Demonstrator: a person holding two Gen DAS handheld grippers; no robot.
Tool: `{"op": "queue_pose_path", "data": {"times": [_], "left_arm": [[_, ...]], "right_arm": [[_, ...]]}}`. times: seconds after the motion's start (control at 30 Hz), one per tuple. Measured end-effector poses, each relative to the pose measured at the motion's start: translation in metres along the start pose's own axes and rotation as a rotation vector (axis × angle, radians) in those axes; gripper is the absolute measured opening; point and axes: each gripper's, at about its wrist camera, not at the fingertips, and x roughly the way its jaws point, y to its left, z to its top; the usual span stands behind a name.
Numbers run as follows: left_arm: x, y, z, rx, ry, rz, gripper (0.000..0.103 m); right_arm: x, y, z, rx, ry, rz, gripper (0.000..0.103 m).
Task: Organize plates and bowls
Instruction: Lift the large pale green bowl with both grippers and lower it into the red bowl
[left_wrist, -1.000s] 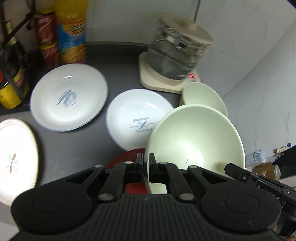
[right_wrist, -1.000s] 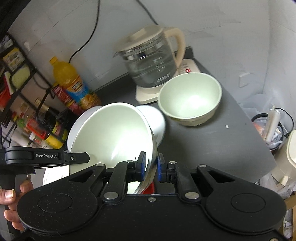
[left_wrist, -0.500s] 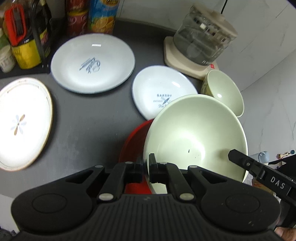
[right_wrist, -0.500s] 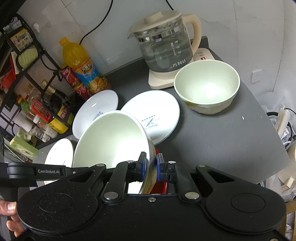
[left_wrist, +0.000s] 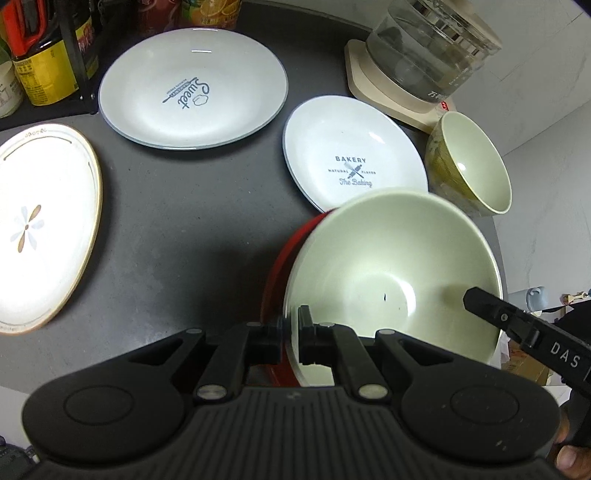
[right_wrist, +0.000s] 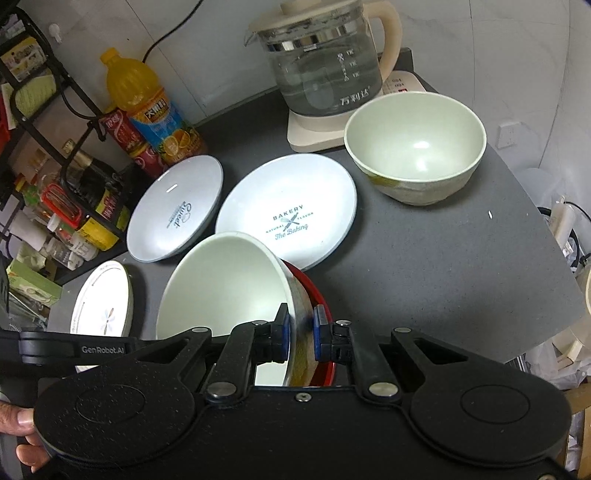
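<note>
Pinching the pale bowl (left_wrist: 391, 273), left gripper (left_wrist: 291, 339); right gripper (right_wrist: 298, 338) perhaps loosening, only there visible.

Black ribbed left gripper (left_wrist: 290, 334); right gripper (right_wrist: 299, 339) has blue-padded jaws, silver screws

Bakery plate (right_wrist: 291, 214) between Sweet plate (right_wrist: 177, 206) and bowl (right_wrist: 413, 147), kettle (right_wrist: 325, 59) behind.
</note>
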Motion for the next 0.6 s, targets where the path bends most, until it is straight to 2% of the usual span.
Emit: {"op": "queue_pose_path", "data": {"times": [0.3, 0.5, 0.6], "left_arm": [[-0.001, -0.001, 0.010, 0.013, 0.043, -0.021, 0.008], [-0.014, -0.001, 0.012, -0.002, 0.025, -0.026, 0.010], [-0.017, -0.001, 0.013, -0.001, 0.011, -0.022, 0.014]], "right_arm": [[0.006, 0.001, 0.002, 0.020, 0.012, -0.021, 0.011], [0.005, 0.000, 0.005, 0.028, 0.008, -0.006, 0.011], [0.005, 0.000, 0.006, 0.028, 0.007, 0.005, 0.011]]}}
